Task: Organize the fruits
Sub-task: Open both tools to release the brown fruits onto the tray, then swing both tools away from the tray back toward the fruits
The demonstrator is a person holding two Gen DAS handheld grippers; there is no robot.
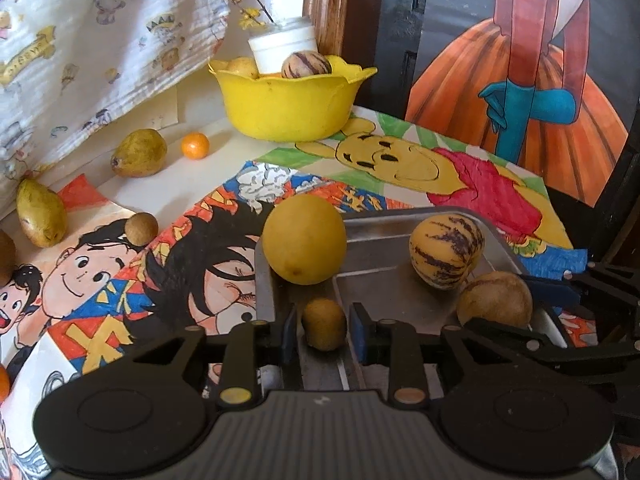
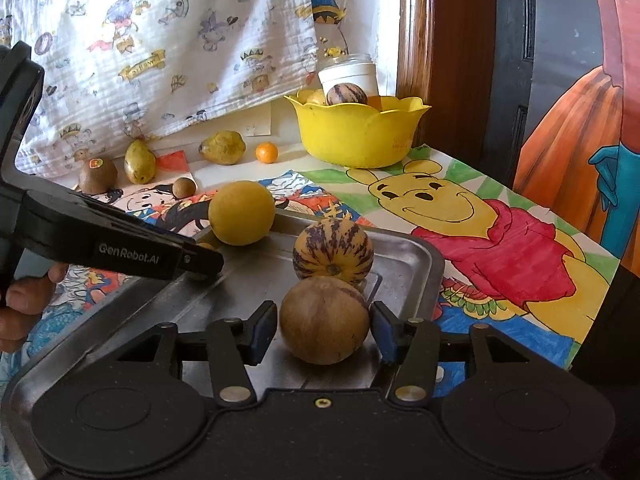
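Both pairs of jaws stand a little apart, each with a fruit between the blue pads and a thin gap on either side, so neither presses on its fruit. Between the pads of the left gripper [image 1: 323, 326] sits a small brown fruit [image 1: 324, 323], rough and dull, about the shape of an egg, at the near edge of the metal tray [image 1: 400, 304]. Between the pads of the right gripper [image 2: 325, 330] rests a round tan fruit [image 2: 324, 320] with a smooth, matt skin and faint darker streaks, also on the tray. Just behind it, touching it, stands a yellow striped melon [image 2: 333, 254] with purple broken stripes. A plain round yellow fruit [image 2: 241, 213] sits at the far left corner of the tray. Farther back on the table are two yellow-green pears [image 2: 222, 147], a small orange fruit [image 2: 267, 152], a kiwi with a sticker [image 2: 97, 175] and a small brown ball-like fruit [image 2: 183, 187], all apart from each other. A yellow bowl [image 2: 360, 136] at the back holds another striped melon and a white jar. A hand [image 2: 24, 300] holds the left gripper.
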